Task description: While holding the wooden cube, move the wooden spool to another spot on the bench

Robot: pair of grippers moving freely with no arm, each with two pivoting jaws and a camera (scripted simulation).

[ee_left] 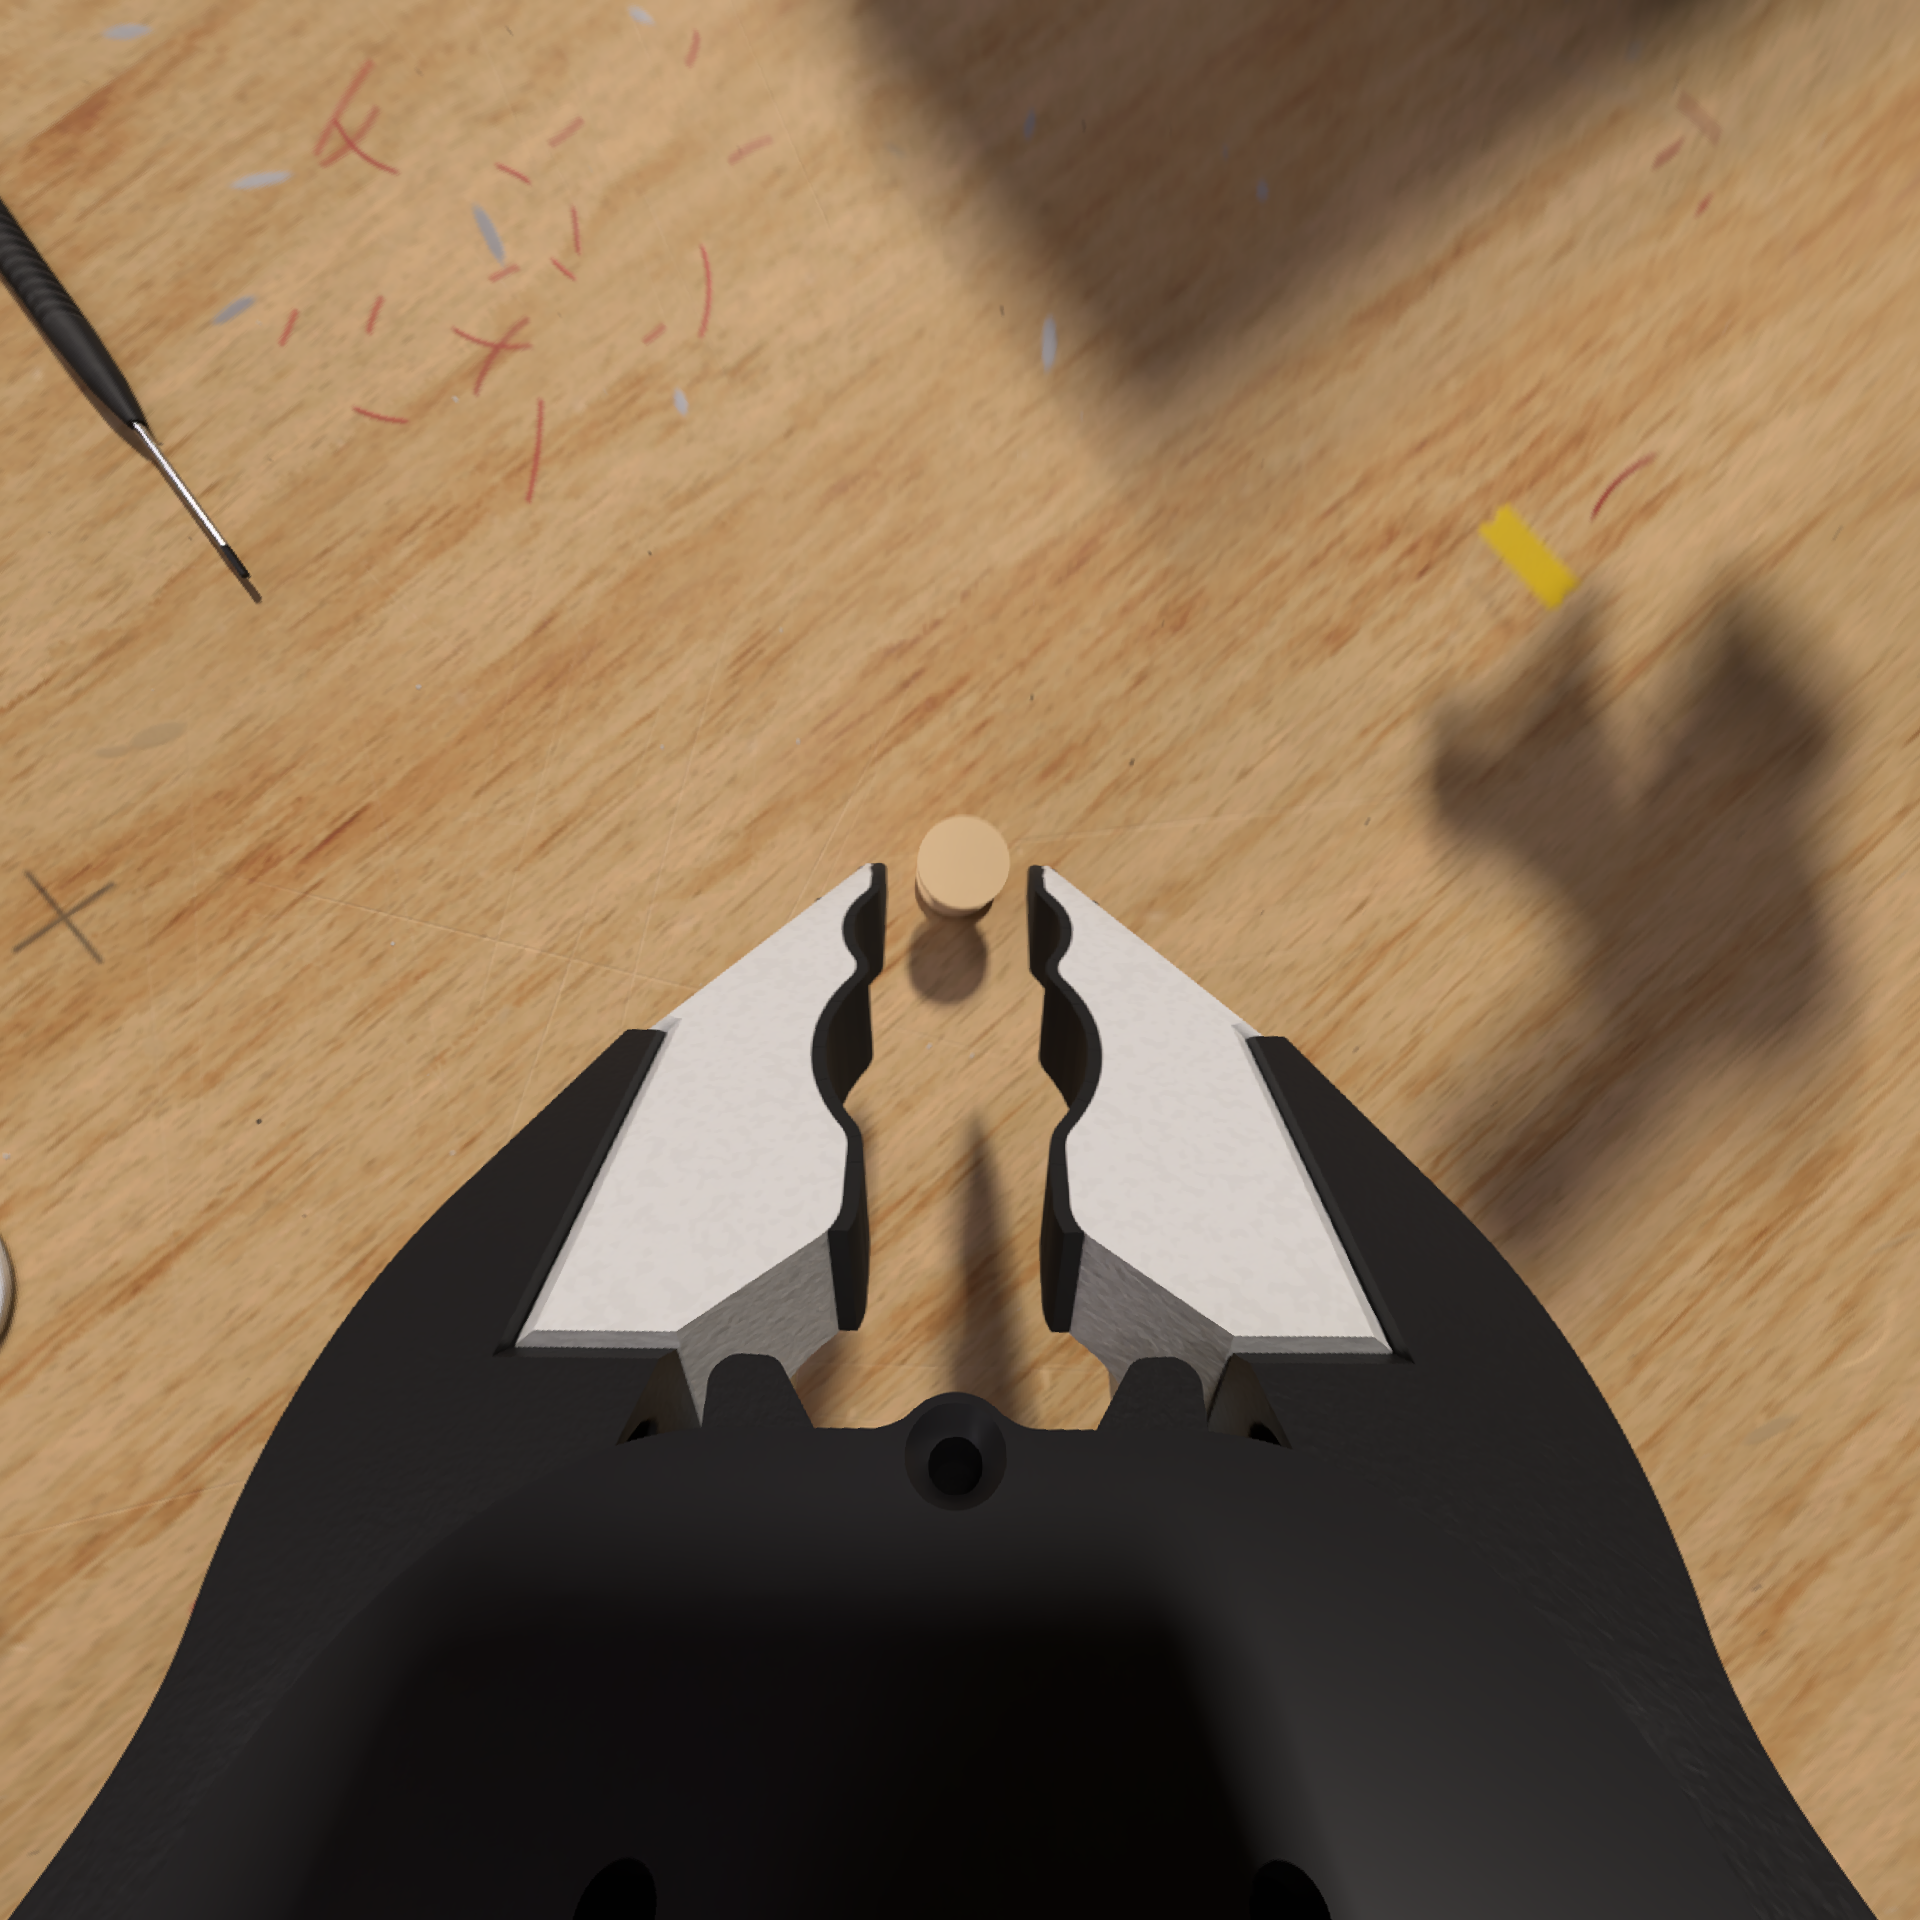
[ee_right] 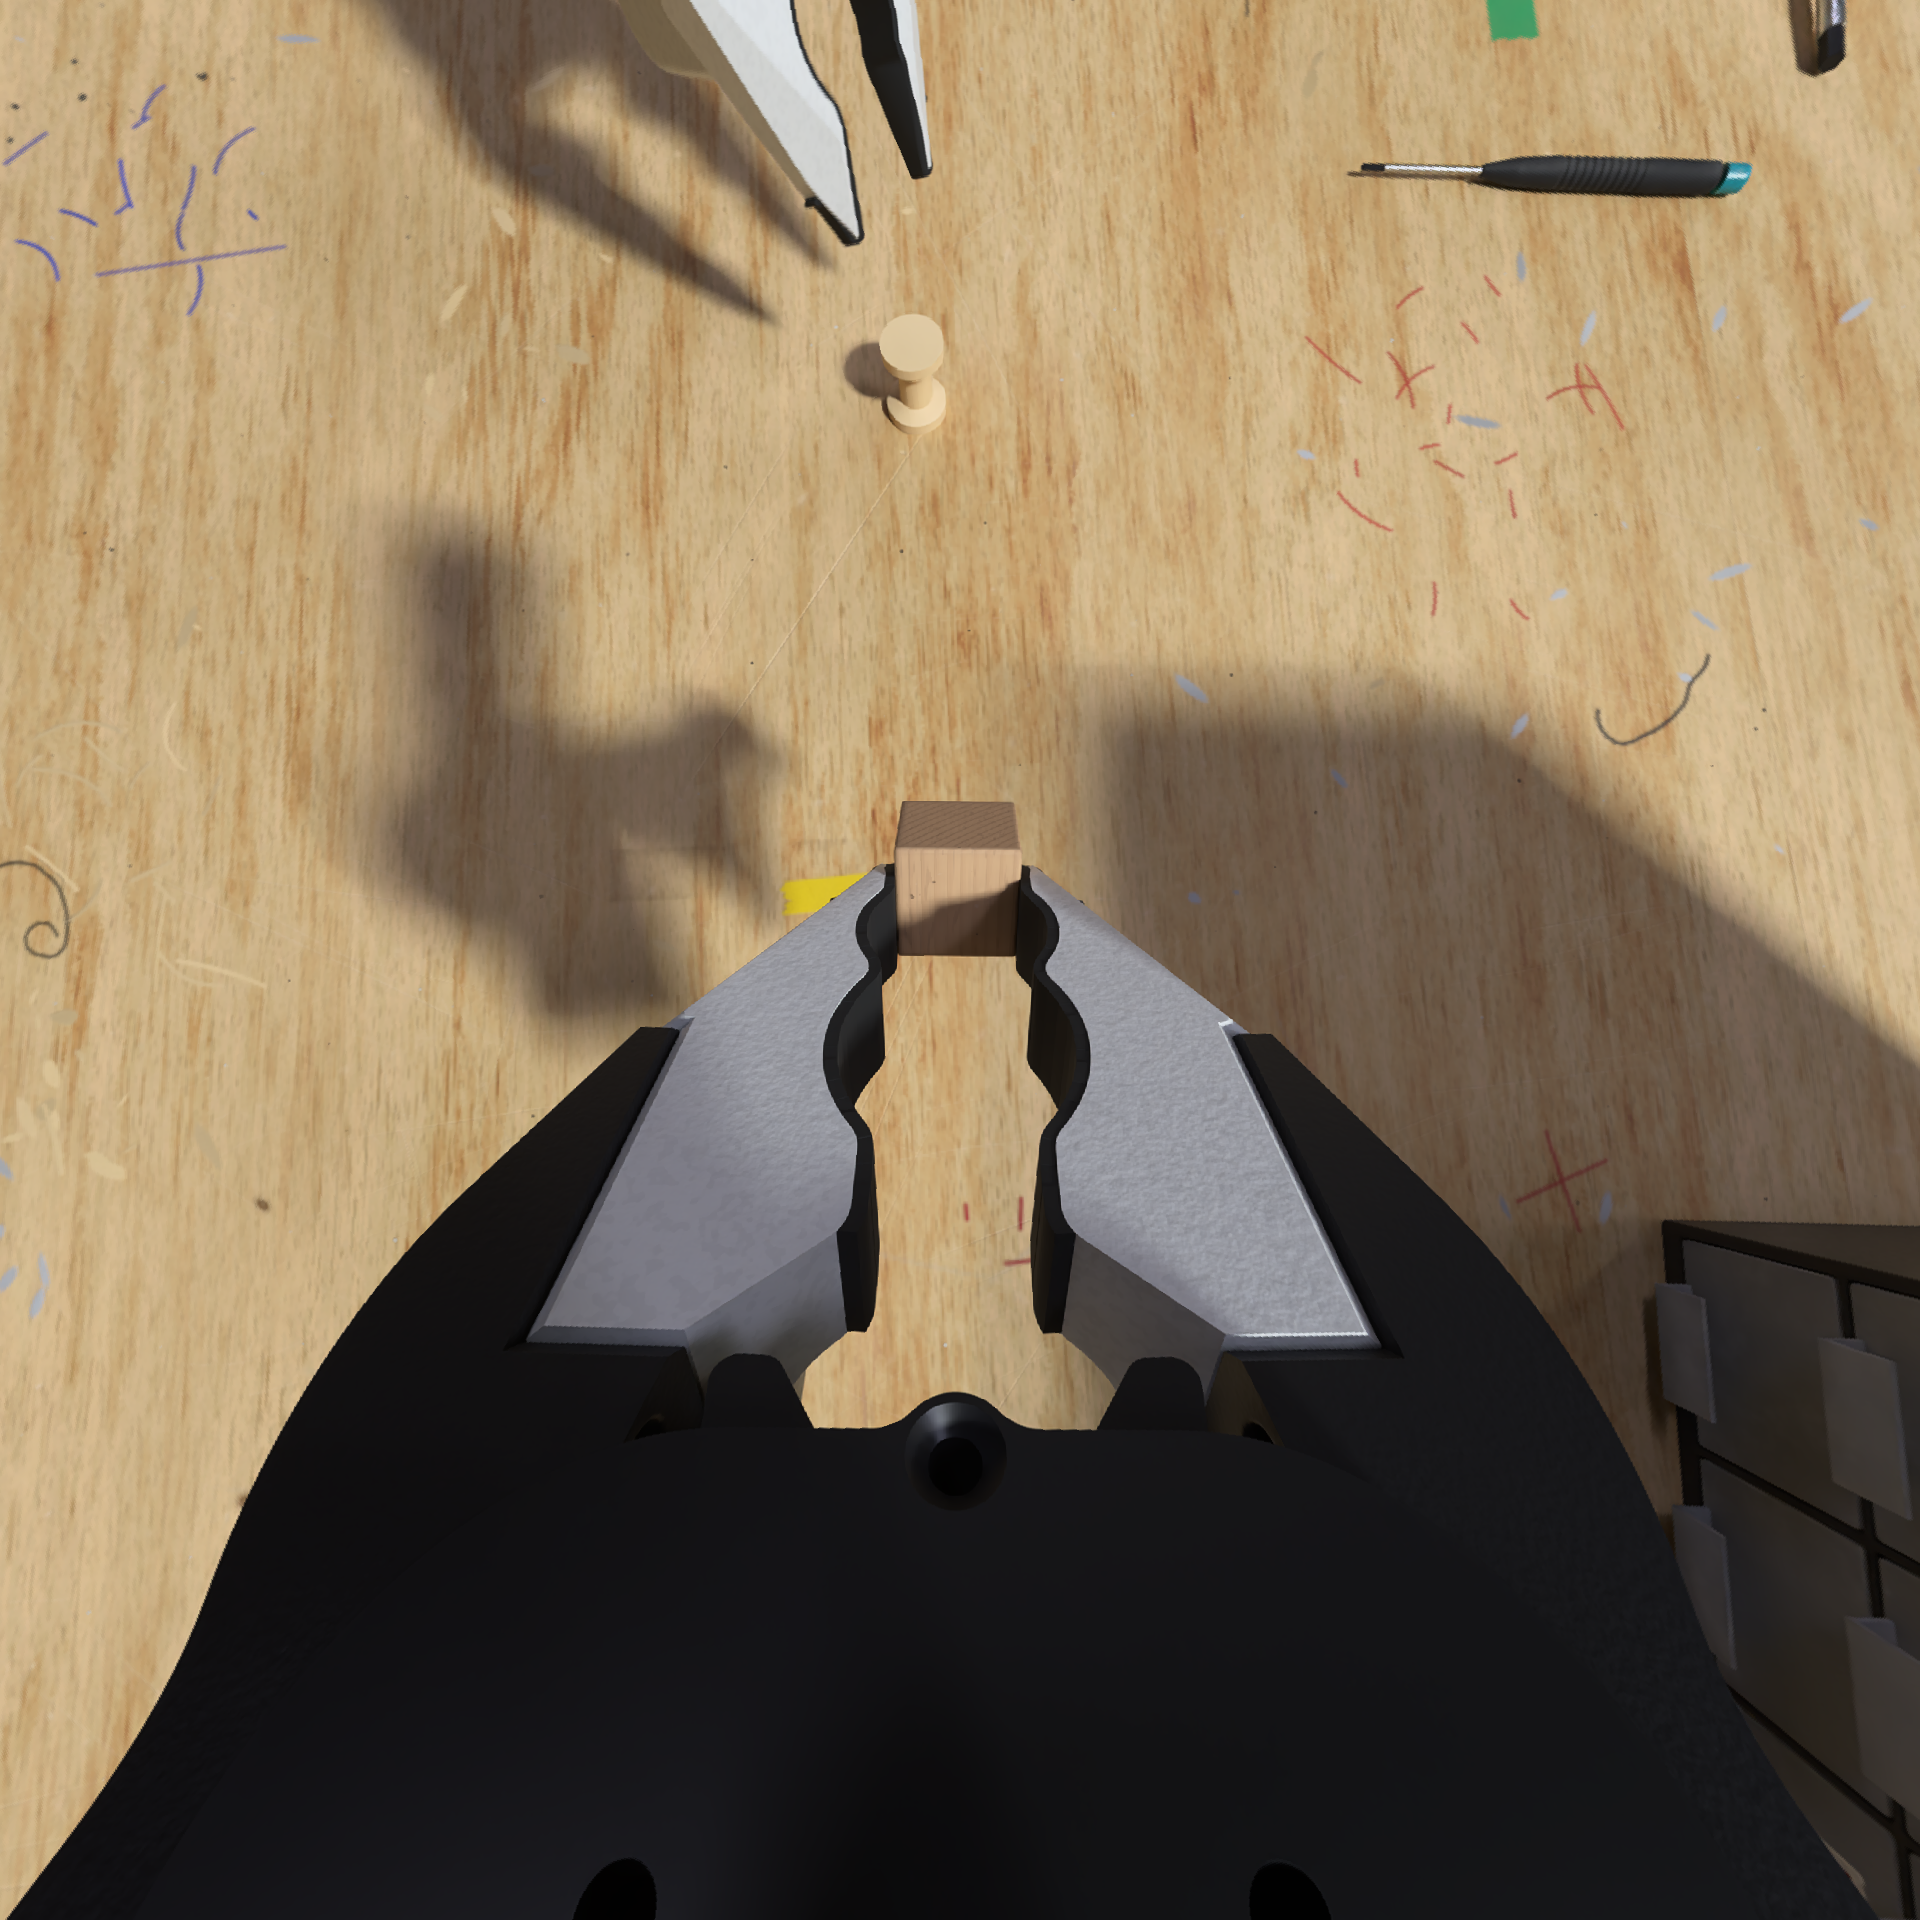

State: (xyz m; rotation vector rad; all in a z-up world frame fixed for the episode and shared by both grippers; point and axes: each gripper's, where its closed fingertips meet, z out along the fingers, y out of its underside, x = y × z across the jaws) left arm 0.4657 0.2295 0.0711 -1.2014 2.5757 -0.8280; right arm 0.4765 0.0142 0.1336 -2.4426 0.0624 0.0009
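The wooden spool (ee_left: 962, 868) stands upright on the bench, seen from above just past my left fingertips. My left gripper (ee_left: 956, 875) is open and empty and hovers above the spool without touching it. In the right wrist view the spool (ee_right: 914, 374) stands ahead, with the left gripper (ee_right: 883, 203) hanging above and behind it. My right gripper (ee_right: 956, 875) is shut on the wooden cube (ee_right: 956, 904), which is pinched between the fingertips and held above the bench.
A black screwdriver (ee_left: 125, 395) lies at the far left of the left view, and shows in the right view (ee_right: 1558, 175). A yellow tape scrap (ee_left: 1525, 556) lies on the bench. A dark drawer cabinet (ee_right: 1797, 1507) stands at the right view's lower right.
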